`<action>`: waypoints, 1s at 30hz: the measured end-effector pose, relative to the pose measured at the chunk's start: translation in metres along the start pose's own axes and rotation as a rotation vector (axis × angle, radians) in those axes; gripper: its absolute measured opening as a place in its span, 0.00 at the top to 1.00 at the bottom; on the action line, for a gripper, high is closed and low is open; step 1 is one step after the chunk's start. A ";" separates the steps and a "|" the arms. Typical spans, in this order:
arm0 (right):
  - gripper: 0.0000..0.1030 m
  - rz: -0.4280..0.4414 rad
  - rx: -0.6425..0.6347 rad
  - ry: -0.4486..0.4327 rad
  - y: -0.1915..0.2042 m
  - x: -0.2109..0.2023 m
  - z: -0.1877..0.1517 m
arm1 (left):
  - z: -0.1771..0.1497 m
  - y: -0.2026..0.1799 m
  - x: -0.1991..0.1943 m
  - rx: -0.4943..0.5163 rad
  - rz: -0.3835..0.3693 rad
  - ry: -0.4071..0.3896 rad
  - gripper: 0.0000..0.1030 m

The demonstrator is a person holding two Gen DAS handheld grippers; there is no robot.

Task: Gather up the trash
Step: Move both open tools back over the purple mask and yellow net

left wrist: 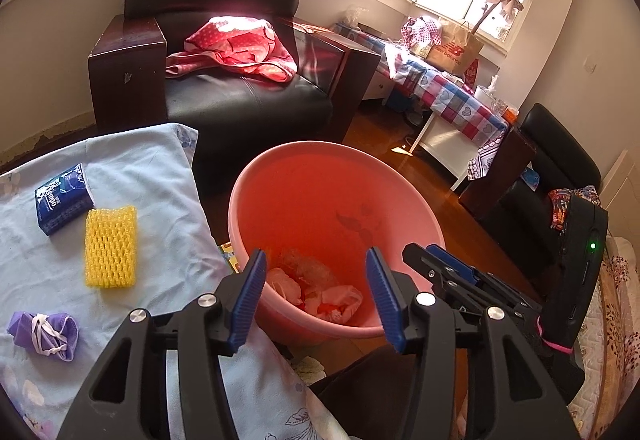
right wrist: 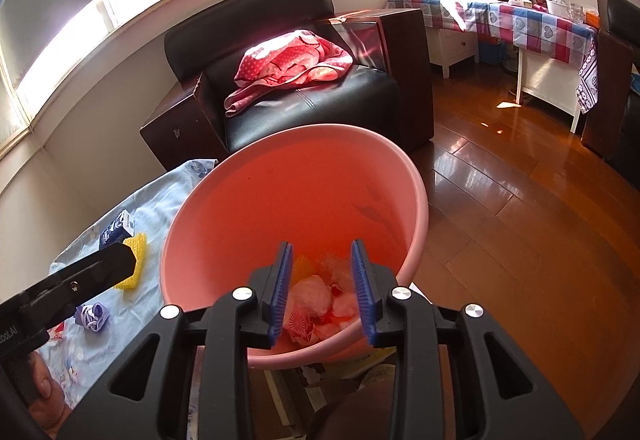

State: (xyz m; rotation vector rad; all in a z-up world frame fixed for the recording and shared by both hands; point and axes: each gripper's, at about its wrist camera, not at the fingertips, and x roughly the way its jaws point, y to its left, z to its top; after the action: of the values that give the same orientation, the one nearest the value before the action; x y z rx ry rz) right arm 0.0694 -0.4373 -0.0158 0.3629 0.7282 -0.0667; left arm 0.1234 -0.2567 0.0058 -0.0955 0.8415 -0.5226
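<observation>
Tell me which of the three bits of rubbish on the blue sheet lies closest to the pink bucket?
The yellow foam net. The blue tissue packet and the crumpled purple mask lie further left of the pink bucket.

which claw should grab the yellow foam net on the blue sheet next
Left. The left claw is open and empty, and the yellow foam net lies on its side of the pink bucket. The right claw, also open, points into the bucket, farther from the net.

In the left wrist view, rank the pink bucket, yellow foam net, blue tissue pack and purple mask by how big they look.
1. pink bucket
2. yellow foam net
3. and 4. blue tissue pack and purple mask look alike.
</observation>
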 end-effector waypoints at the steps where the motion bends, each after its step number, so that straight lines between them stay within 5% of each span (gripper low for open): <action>1: 0.70 0.001 -0.001 0.002 0.001 0.000 0.000 | -0.001 0.001 -0.001 0.001 0.002 0.001 0.51; 18: 0.70 0.068 -0.106 -0.005 0.040 -0.017 -0.007 | -0.013 0.026 -0.029 -0.016 0.054 -0.032 0.45; 30: 0.70 0.126 -0.190 0.026 0.086 -0.023 -0.018 | -0.041 0.085 -0.073 -0.029 0.160 -0.071 0.45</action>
State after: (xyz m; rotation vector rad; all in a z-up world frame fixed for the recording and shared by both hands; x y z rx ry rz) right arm 0.0563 -0.3524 0.0130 0.2275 0.7294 0.1255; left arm 0.0874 -0.1430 0.0040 -0.0725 0.7798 -0.3547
